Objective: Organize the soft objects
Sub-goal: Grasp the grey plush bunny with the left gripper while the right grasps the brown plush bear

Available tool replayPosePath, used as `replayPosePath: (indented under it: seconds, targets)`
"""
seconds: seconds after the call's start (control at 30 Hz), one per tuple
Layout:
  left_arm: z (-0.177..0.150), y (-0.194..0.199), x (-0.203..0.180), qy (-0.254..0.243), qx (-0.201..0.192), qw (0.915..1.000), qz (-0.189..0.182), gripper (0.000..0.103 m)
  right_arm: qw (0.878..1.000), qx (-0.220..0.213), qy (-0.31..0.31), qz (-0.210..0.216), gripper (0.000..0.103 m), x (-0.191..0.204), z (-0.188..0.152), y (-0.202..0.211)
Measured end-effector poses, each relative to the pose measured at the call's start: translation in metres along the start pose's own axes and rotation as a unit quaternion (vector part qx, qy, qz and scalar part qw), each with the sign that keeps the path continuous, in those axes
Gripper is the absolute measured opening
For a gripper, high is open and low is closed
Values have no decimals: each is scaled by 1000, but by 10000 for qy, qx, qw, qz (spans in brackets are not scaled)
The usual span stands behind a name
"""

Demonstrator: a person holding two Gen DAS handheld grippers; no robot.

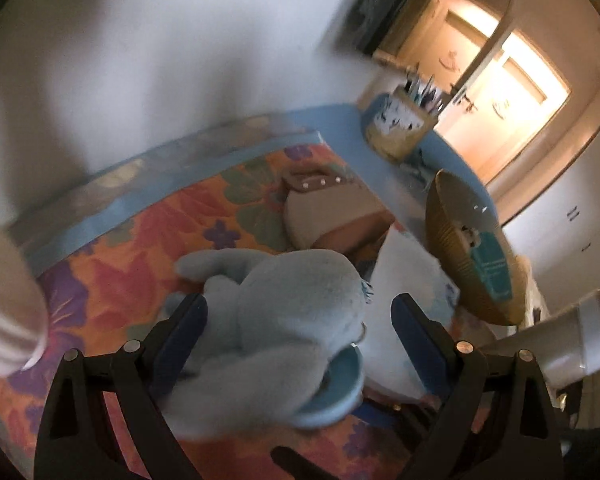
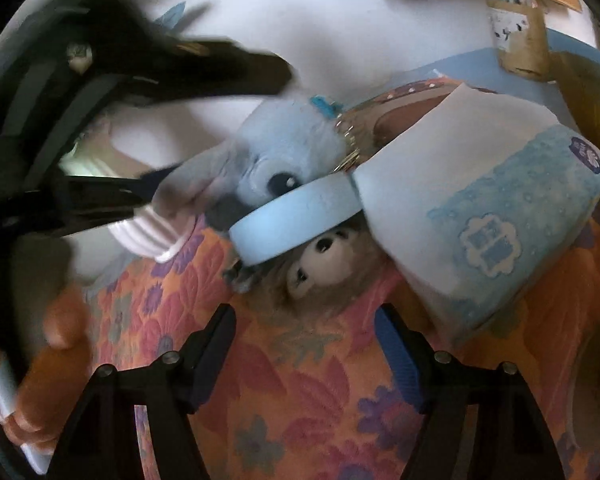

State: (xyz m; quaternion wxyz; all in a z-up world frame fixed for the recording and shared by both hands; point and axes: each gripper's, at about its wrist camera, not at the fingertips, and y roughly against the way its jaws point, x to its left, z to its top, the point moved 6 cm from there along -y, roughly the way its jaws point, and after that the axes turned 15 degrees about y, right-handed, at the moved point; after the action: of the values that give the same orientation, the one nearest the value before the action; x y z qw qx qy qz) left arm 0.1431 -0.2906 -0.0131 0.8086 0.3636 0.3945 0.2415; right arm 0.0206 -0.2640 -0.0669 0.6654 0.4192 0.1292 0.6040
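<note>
Blue plush toy [image 1: 284, 320]: on flowered bedspread [image 1: 140, 264], between left gripper's [image 1: 300, 320] spread jaws, unpinched | right gripper [image 2: 306, 344]: open, empty | small brown plush [image 2: 320, 260] beneath | white-blue pack [image 2: 480, 208] (print unreadable), handbag [image 1: 324, 208] crowd behind
</note>
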Motion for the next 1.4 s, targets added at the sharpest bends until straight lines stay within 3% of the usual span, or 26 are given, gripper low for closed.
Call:
replayPosePath:
  seconds: [0.03,0.07,0.13,0.17,0.23,0.37,0.5,0.63,0.8,0.83,0.9,0.97,1.03,1.1,1.13,1.17,1.27,1.33,1.4]
  targets:
    - [-1,-3,-1,-72,-23,9999,73,83,10000,-22,-34,-24,71,-1,2,-1]
    - [-2,-4,0,-127,-78,9996,247,68,10000,-22,-59,-72,68,-3,4,-3]
    - [-5,0,4,29,-33,9999,91,59,9999,4,1,-102,66,-1,7,-8]
    - [-9,8,6,164,-73,9998,-32,56,9999,15,72,-101,56,-1,9,-7]
    - [-20,22,12,306,-80,9995,-83,52,9999,56,161,14,44,3,9,-9]
    - [-50,45,18,497,-49,9987,73,45,9994,-25,272,193,39,7,8,-4]
    - [-86,83,26,611,-268,9975,252,40,9947,20,923,462,38,33,-8,13]
    - [-127,125,34,718,-616,9947,392,40,9837,-236,1663,649,38,62,-24,50]
    - [-173,167,50,944,-1076,9847,992,40,9730,-186,2101,938,38,71,-47,80]
    - [-178,170,52,963,-1115,9837,1036,40,9729,-134,2105,948,38,66,-51,84]
    - [-185,176,55,979,-1123,9836,1015,52,9733,0,2111,897,38,53,-62,90]
    - [-184,170,53,1006,-1071,9839,1020,78,9754,143,2078,729,38,42,-66,93]
    - [-180,165,46,969,-1130,9835,1031,93,9761,323,2052,644,38,33,-70,97]
    - [-176,156,40,932,-1163,9848,890,96,9757,410,2059,625,53,26,-73,100]
    - [-170,146,39,997,-1108,9854,817,96,9760,383,2055,605,68,24,-74,101]
    - [-167,137,40,1117,-1049,9846,844,96,9766,355,2044,561,75,21,-75,103]
    - [-157,115,50,1567,-1006,9775,992,96,9773,462,2011,486,79,11,-79,99]
    - [-150,103,49,1718,-991,9760,899,96,9777,622,1955,445,79,5,-84,91]
    - [-143,94,47,1793,-994,9733,1035,96,9789,747,1842,472,79,-2,-87,82]
